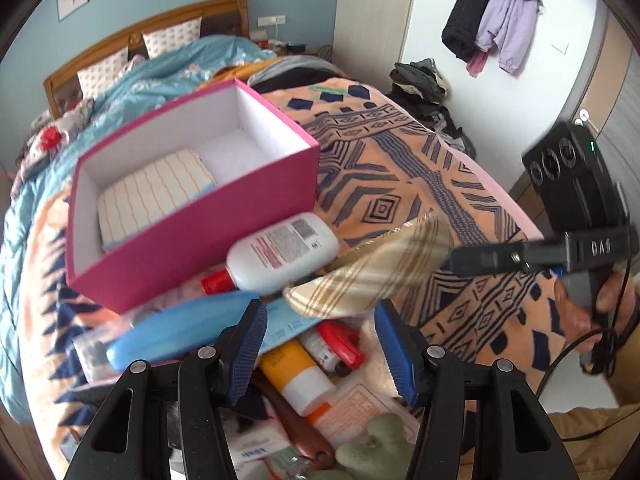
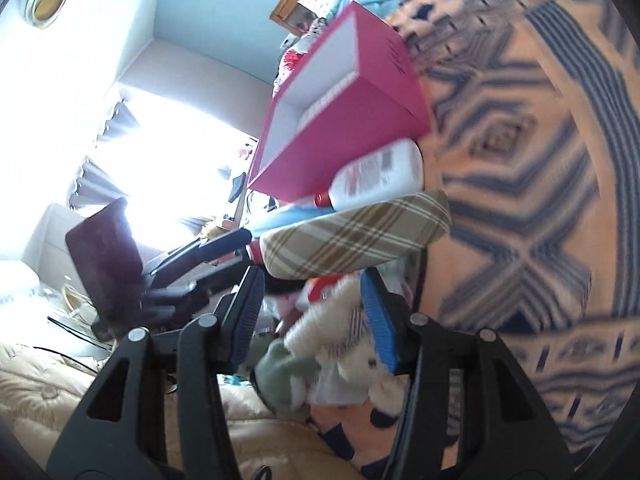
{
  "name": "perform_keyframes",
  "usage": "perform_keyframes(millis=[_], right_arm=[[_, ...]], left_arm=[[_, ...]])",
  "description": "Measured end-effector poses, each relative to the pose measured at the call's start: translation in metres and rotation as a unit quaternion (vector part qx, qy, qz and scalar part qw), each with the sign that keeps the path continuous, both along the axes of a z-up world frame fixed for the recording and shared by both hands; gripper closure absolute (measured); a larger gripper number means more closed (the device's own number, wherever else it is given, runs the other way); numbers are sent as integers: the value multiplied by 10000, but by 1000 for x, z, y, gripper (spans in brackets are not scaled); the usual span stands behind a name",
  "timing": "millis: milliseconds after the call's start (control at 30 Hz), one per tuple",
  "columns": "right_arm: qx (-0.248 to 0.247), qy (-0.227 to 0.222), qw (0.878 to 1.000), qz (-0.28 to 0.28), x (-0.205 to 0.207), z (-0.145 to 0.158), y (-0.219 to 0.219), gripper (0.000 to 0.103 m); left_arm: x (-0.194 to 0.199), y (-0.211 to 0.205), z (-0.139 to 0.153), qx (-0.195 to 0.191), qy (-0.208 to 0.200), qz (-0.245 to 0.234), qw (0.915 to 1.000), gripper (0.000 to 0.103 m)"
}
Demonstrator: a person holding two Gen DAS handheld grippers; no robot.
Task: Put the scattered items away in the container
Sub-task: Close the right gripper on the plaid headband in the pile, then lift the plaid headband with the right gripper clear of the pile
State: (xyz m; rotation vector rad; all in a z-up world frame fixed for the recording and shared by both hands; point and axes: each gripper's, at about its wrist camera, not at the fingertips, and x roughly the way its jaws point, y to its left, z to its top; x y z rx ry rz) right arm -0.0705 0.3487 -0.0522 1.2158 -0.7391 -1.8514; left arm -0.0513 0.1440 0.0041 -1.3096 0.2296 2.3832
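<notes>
Holding the beige plaid fabric pouch (image 1: pixel 372 268) by 1 end, the right gripper (image 1: pixel 456 260) should clear the pink cardboard box's (image 1: pixel 192 256) rim before releasing; the left gripper (image 1: pixel 320 344) hangs half-open, empty.

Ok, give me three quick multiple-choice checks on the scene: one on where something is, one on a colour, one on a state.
1. Where is the white plastic bottle?
A. Inside the pink cardboard box
B. Lying on the patterned bedspread against the box's outer wall
C. Hanging on the wall hook

2. What colour is the bottle's cap?
A. Red
B. Green
C. Black

3. How does the left gripper stand?
A. Shut on the bottle
B. Shut on the box's rim
C. Open, gripping nothing

Answers:
1. B, since the bottle lies on its side on the patterned bedspread, right by the near wall of the pink cardboard box.
2. A, since the cap at the bottle's lower end is plainly red.
3. C, since its blue pads stand apart above the pile and press on nothing.
</notes>
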Motion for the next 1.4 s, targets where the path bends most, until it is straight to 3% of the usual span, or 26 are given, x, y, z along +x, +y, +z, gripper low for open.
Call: perform_keyframes(millis=[267, 467, 867, 1133, 1400], right_arm=[[530, 317, 9979, 207, -31, 11, -23, 50], [700, 227, 9970, 255, -36, 9, -28, 50], [1032, 183, 9944, 164, -69, 22, -35, 50], [755, -194, 9964, -340, -59, 6, 0, 49], [595, -606, 9902, -1105, -34, -21, 57, 49]], left_arm=[[-23, 13, -9, -369, 226, -19, 9991, 46], [-25, 14, -15, -53, 39, 136, 9999, 46], [-54, 44, -20, -329, 282, -2, 9991, 46], [-74, 74, -28, -598, 160, -265, 9977, 46], [-83, 94, -36, -796, 59, -448, 9958, 48]])
